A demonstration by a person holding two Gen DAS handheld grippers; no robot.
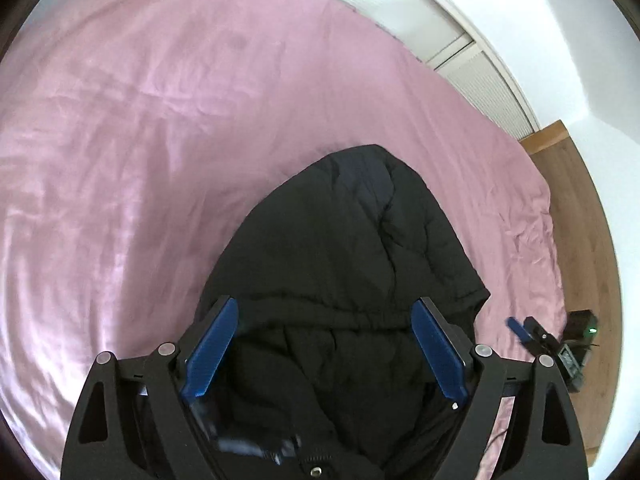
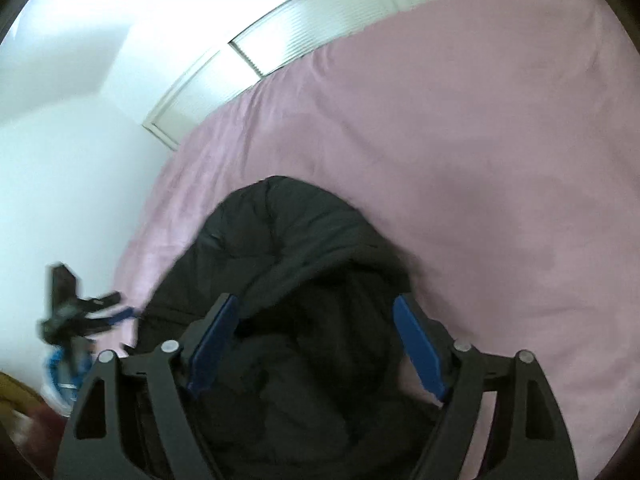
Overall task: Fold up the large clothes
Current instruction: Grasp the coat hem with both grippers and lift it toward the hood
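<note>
A black padded jacket (image 1: 344,248) lies on the pink bed sheet (image 1: 140,128), its hood end pointing away from me. My left gripper (image 1: 325,306) hovers over the jacket near the drawstring seam, jaws wide apart, blue pads (image 1: 212,348) clear of the fabric. In the right wrist view the same jacket (image 2: 288,240) lies bunched under my right gripper (image 2: 316,300), which is also open with cloth below but nothing pinched. Each gripper shows in the other's view: the right gripper (image 1: 532,334) past the jacket's right side, the left gripper (image 2: 80,308) blurred at the left.
The bed's edge runs along a wooden floor (image 1: 576,184) on the right of the left wrist view. A white wall and a slatted white panel (image 2: 304,28) stand behind the bed. Blurred blue-white and yellow items (image 2: 56,376) sit low left in the right wrist view.
</note>
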